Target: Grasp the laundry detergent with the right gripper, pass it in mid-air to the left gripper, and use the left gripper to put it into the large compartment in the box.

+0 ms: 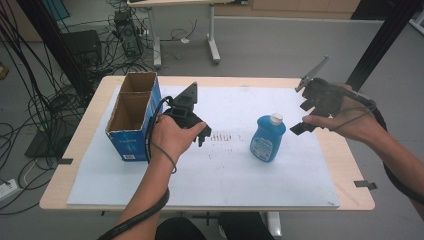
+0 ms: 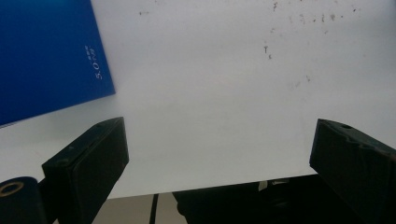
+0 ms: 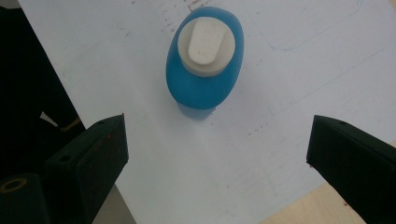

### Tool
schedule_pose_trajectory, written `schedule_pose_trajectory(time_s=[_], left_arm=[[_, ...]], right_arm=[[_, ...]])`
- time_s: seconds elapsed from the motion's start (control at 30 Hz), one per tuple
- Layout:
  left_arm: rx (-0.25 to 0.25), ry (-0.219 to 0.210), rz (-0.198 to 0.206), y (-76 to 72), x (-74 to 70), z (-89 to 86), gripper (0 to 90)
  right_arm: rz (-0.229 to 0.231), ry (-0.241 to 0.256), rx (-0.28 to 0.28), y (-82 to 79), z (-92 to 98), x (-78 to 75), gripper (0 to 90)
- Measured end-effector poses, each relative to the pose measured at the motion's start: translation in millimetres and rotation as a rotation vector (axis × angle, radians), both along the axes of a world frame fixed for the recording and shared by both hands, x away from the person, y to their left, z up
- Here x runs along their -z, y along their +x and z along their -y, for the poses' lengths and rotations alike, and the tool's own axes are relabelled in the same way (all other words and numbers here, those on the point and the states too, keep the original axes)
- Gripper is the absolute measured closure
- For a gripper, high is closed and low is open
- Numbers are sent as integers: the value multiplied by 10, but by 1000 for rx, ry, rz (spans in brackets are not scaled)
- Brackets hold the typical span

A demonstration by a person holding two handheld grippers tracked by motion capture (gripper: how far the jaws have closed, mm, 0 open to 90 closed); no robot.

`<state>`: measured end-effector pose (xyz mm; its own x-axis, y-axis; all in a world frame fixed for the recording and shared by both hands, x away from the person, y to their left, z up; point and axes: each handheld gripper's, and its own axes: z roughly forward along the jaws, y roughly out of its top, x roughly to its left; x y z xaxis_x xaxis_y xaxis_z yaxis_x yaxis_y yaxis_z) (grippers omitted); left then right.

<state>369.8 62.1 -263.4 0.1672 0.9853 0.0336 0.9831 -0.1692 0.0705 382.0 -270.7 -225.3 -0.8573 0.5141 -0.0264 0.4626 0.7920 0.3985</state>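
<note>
A blue bottle [image 1: 268, 138] with a white cap stands upright on the white sheet [image 1: 230, 175], right of centre. From above, the right gripper view looks down on the blue bottle [image 3: 204, 60], which is ahead of the jaws and apart from them. My right gripper [image 1: 302, 116] hovers open to the bottle's right, raised off the table; the right gripper [image 3: 217, 154] holds nothing. An open blue cardboard box [image 1: 132, 117] sits at the left. My left gripper [image 1: 205, 135] is open just right of the box, low over the sheet; the left gripper [image 2: 219, 154] is empty, with the box [image 2: 46, 56] at its upper left.
The wooden table [image 1: 350, 165] shows around the sheet. Dark specks [image 1: 222, 137] mark the sheet between the left gripper and the bottle. Cables, black stands and another table's legs crowd the floor behind.
</note>
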Motion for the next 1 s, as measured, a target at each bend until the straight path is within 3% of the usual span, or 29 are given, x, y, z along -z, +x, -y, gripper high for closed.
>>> schedule_pose_trajectory(time_s=[0.43, 0.8, 1.0], left_arm=[[-3, 15, -8, 8, 25, 16, 49], [-5, 18, -10, 19, 45, 19, 50], [-8, 22, -13, 19, 66, 0, 50]], right_arm=[[57, 66, 34, -118, 51, 402, 36], [109, 168, 67, -172, 78, 750, 34], [153, 216, 121, -205, 54, 899, 31]])
